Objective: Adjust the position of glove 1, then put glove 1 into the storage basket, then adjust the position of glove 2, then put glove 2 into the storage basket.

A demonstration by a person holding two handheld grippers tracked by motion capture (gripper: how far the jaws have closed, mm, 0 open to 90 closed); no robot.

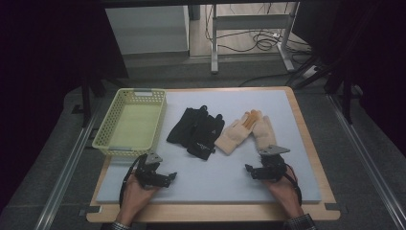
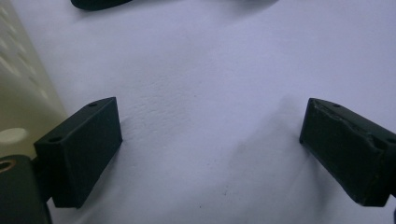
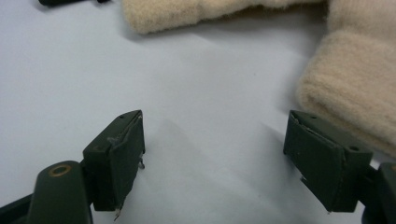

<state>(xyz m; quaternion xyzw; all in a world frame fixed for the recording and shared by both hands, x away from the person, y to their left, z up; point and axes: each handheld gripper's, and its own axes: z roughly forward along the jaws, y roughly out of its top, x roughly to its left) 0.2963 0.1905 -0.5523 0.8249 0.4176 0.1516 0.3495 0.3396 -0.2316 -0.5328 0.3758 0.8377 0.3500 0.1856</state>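
A pair of black gloves (image 1: 196, 128) lies in the middle of a pale blue mat (image 1: 215, 179). Right of them lie two beige knit gloves, one (image 1: 235, 133) slanting left and one (image 1: 264, 132) with its cuff toward me. My left gripper (image 1: 170, 176) rests open on the mat just in front of a yellow basket (image 1: 141, 93); its jaws (image 2: 210, 126) hold nothing. My right gripper (image 1: 249, 168) is open below the beige gloves. In the right gripper view (image 3: 215, 135) the near beige cuff (image 3: 350, 88) lies just beyond the right jaw, apart from it.
The slotted basket stands at the mat's far left; its wall (image 2: 18, 88) shows beside my left jaw. The mat lies on a wooden tabletop (image 1: 306, 143). Beyond the table are a metal frame and floor cables (image 1: 258, 40).
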